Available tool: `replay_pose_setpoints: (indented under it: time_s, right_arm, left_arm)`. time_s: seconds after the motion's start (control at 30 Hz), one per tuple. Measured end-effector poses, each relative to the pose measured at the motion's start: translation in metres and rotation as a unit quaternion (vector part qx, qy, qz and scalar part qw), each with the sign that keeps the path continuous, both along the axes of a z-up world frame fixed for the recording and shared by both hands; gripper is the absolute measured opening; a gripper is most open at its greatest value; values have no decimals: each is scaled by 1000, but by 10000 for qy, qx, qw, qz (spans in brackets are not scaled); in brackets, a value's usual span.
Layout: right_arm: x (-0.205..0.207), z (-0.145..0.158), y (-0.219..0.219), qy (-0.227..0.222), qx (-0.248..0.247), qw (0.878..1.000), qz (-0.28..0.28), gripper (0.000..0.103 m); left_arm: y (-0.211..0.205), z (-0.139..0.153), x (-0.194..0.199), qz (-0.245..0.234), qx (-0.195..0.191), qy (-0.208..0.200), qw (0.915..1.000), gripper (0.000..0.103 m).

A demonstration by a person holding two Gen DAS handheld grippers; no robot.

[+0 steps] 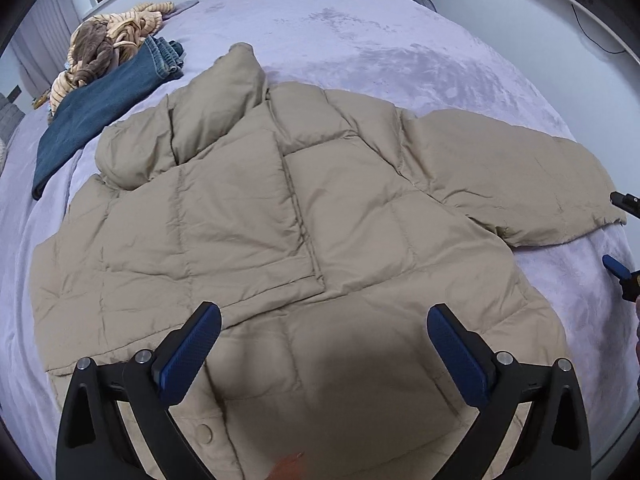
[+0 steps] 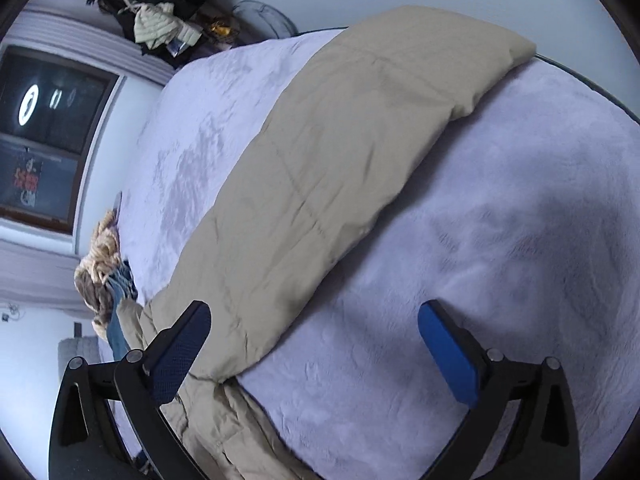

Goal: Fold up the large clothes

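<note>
Puffer jacket [image 1: 248, 200]: tan quilted cloth, matt, fine crinkles across the panels, stitched seams, padded loft. One matching smooth round snap [image 1: 206, 434] near the hem.
Bed cover [image 1: 360, 40]: lilac plush fleece, soft nap, brushed patches catch light as a faint sheen.
Jeans [image 1: 108, 108]: blue denim, coarse matt weave, faded at the hems.
Knit garment [image 1: 120, 32]: tan and brown ribbed yarn, fuzzy, matt.
Left gripper [image 1: 324, 344]: black matt plastic arms, small shiny metal pivot pins; fingers [image 1: 188, 356] faced with blue dimpled rubbery pads.
Right gripper [image 2: 316, 344]: same build, blue pads, black plastic frame.
</note>
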State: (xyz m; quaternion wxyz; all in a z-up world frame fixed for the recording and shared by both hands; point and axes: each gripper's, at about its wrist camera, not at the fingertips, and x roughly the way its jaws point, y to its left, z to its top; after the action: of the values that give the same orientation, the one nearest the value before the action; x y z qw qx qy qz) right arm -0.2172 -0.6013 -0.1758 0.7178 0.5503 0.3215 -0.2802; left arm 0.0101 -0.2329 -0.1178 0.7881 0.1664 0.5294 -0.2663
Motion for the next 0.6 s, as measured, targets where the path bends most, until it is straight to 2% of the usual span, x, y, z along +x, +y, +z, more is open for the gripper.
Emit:
replay_pose_setpoints:
  time_s: [0.17, 0.37, 0.5, 0.53, 0.6]
  right_arm:
    - [0, -10, -39, -537, 345, 9971, -425, 103]
    - [17, -20, -69, -1326, 863, 9849, -708, 103]
    - [27, -28, -79, -1624, 1273, 9731, -1025, 102]
    - [28, -30, -80, -1741, 1384, 9687, -1104, 99]
    - [32, -32, -81, -1826, 1576, 9641, -1109, 74]
  left_arm:
    - [-12, -13, 2, 3, 40, 355, 9994, 103]
    - [-13, -10, 2, 125, -82, 379, 9992, 103]
    - [-5, -1, 8, 250, -227, 302, 9990, 103]
    - [-1, 0, 11, 291, -258, 292, 9988, 103]
    - [6, 3, 17, 371, -292, 294, 9985, 103]
